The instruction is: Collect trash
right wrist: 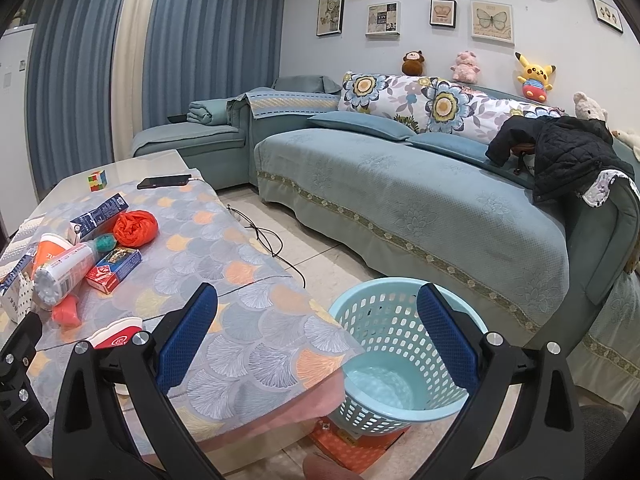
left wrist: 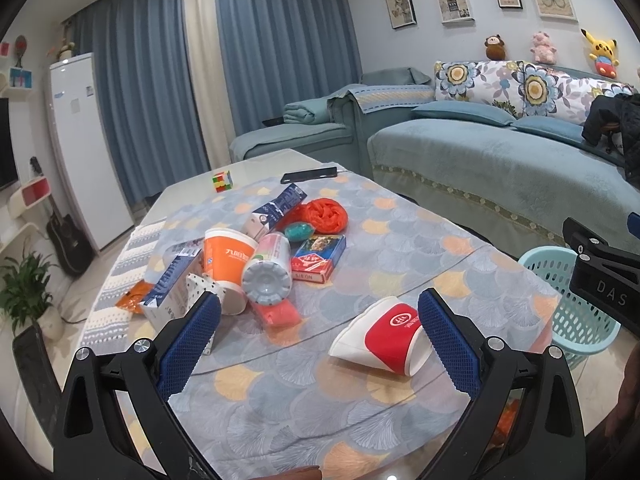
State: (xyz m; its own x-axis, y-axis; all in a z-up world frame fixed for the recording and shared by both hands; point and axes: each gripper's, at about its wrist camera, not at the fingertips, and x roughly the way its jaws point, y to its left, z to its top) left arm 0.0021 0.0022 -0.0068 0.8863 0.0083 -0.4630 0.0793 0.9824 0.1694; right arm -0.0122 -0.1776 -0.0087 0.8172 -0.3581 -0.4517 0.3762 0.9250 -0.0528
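The counter's cloth [left wrist: 400, 240] is grey-blue with a fan-scale pattern, some scales peach or orange. At lower centre of the left view lies a white paper cup [left wrist: 380, 340] with a red band. The pile holds an orange-and-white cup [left wrist: 228, 256], a crumpled orange bag [left wrist: 324, 210] and a red-and-blue box [left wrist: 320, 258]. The basket [right wrist: 384, 320] is pale turquoise lattice. Gripper pads [left wrist: 188, 344] are blue mesh on black. The sofa [right wrist: 400, 200] is dusty teal, with floral cushions [right wrist: 400, 92].
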